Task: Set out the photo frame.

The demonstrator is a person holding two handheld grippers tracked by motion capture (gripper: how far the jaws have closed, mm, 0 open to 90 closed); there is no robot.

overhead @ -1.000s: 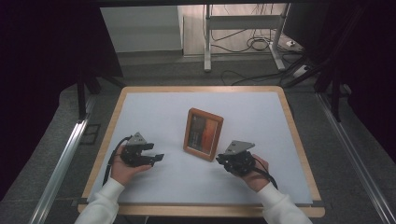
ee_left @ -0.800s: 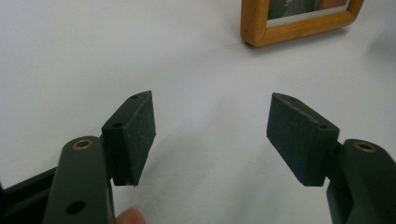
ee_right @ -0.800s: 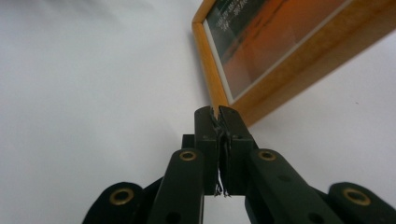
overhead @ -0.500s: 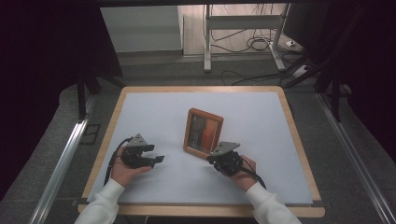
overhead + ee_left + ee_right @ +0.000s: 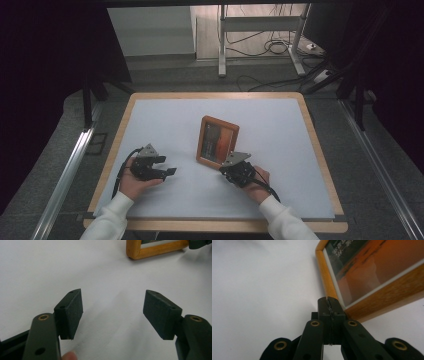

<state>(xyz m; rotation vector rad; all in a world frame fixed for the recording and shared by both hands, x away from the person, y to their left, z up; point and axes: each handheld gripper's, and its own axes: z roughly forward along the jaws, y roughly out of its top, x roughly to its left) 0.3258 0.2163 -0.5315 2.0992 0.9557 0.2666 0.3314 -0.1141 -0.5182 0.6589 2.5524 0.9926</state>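
White sleeves point(image 5: 112, 217); black grippers with brass-ringed screw holes, grey triangular top plates and black cables.

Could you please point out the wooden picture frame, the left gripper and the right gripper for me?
wooden picture frame point(image 5: 218, 142), high view, on the orange picture.
left gripper point(image 5: 113, 312), left gripper view, midway between its open jaws.
right gripper point(image 5: 328, 299), right gripper view, at its shut jaw tips by the frame's corner.

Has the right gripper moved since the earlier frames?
Yes. The right gripper has slid left along the table to the near corner of the picture frame, jaws shut, nothing between them.
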